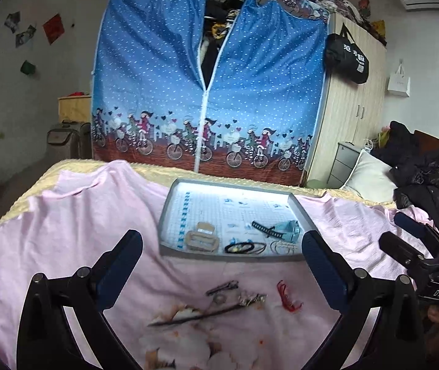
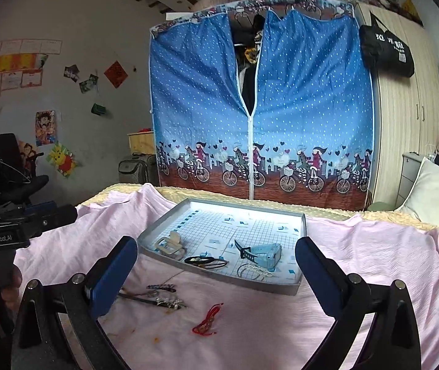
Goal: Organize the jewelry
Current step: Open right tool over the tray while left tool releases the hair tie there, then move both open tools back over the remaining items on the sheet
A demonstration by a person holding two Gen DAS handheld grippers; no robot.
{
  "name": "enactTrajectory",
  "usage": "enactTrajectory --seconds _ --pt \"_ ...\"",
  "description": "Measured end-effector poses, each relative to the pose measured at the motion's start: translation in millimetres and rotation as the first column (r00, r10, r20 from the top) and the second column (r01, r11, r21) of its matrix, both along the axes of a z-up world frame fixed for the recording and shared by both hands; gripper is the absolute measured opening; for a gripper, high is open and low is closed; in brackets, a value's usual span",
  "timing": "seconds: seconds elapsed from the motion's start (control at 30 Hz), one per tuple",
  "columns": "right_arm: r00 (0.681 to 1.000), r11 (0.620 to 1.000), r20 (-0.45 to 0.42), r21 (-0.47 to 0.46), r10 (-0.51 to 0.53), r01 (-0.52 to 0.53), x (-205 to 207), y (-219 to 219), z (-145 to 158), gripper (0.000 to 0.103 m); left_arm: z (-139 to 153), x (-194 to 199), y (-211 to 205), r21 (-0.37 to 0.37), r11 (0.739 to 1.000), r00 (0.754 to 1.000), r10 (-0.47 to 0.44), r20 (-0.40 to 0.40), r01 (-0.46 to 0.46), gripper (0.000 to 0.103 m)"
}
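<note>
We find both grippers held over a pink sheet (image 1: 65, 231) spread on a bed, each with jaws released wide and nothing between them: the left gripper (image 1: 222, 265) and the right gripper (image 2: 216, 273). A shallow grey tray (image 2: 290, 288) with a gridded liner lies on the sheet just beyond the fingertips. Along its near edge we note a beige buckle (image 2: 170, 242) at the left, a black hair tie (image 2: 201, 260) in the middle, and a light-blue watch (image 2: 265, 254) with a dark strap at the right, a thin wire bangle (image 2: 251, 270) just in front of it. On the sheet near the tray lie a dark hair stick (image 1: 201, 316), a small metal clip (image 1: 222, 287) and a red cord bracelet (image 2: 208, 323), all apart from the tray. A blue zip wardrobe (image 1: 207, 77) stands behind the bed.
</note>
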State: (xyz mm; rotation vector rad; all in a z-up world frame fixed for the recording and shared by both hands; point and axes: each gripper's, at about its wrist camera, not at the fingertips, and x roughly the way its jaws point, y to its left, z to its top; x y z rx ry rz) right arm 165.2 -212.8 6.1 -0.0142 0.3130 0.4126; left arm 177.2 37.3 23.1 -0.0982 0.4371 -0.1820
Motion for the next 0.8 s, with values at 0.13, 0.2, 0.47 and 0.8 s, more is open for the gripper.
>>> enactTrajectory --seconds 0.13,0.2,0.47,0.8 --pt "1.000 1.000 -0.006 0.011 0.003 -0.003 -29.6 2.6 -5.3 0.103 -7.4 -23.3 6.2 -0.017 1.000 0.999 0.005 -0.041 -0.006 0.102" --pt "1.000 1.000 -0.018 0.010 0.011 -0.011 -39.9 5.2 -8.4 0.103 -6.9 -37.3 5.2 -0.016 1.000 0.999 0.002 -0.042 -0.002 0.102" --pt "0.989 0.990 -0.131 -0.134 -0.066 0.049 -58.9 19.2 -27.7 0.103 -18.7 -66.0 -4.2 0.034 0.999 0.994 0.033 -0.102 -0.030 0.102" --pt "0.946 0.986 -0.302 -0.150 -0.120 0.077 -39.2 12.5 -57.4 0.103 -41.6 -56.1 -6.2 0.036 0.998 0.966 0.058 -0.254 -0.050 0.102"
